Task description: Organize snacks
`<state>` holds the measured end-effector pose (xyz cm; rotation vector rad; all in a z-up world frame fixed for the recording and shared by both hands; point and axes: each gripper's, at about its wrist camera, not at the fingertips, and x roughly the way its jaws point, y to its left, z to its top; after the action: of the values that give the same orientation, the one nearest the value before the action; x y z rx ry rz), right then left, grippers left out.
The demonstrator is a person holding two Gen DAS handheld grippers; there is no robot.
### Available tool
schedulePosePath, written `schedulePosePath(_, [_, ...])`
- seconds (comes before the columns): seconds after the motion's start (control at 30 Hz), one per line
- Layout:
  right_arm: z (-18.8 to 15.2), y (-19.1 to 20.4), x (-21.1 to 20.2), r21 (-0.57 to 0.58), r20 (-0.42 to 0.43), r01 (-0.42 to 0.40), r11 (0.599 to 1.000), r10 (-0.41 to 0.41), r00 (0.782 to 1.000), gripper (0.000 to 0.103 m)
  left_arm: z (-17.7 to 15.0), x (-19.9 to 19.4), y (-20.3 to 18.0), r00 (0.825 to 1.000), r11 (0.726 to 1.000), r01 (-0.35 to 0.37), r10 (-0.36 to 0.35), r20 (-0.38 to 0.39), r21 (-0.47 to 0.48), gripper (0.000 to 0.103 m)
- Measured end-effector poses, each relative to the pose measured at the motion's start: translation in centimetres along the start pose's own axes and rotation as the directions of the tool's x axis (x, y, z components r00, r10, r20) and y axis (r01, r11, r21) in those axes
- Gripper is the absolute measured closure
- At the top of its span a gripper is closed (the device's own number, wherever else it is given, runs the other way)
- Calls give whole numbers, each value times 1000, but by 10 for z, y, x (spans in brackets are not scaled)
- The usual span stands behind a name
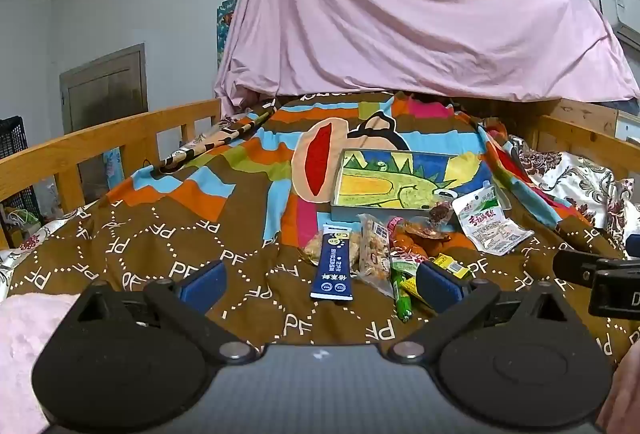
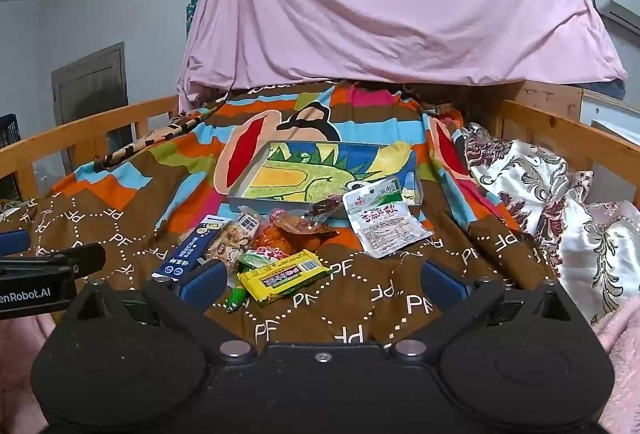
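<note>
- Blue-padded and spread wide, the right gripper hovers over the brown bedspread with nothing between its jaws; the left gripper is released just as wide and equally empty.
- Just ahead of the right gripper's left finger lies the yellow packet, flat, its long axis slanting from near-left to far-right; a green stick snack pokes out beneath it.
- Nearest the left gripper is the dark blue sachet, lying straight ahead between its fingers, long axis pointing away toward the tray, so the jaws would close across its narrow width.
- Behind these the pile continues: a clear bag of pale crackers, orange and reddish wrapped pieces, and off to the right a white pouch leaning on the tray's corner.
- Farthest is the shallow tray with a bright drawing on its floor, apparently empty; judged as the destination, it sits beyond the whole heap.
</note>
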<state>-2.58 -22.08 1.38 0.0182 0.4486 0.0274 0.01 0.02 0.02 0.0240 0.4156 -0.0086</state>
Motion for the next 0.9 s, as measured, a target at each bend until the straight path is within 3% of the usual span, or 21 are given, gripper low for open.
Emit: schedulePosePath(0.9, [-1, 1, 3, 4, 1, 0, 1000, 0, 1000, 0, 0, 0, 0, 1000, 1000, 1, -1, -1, -3, 0])
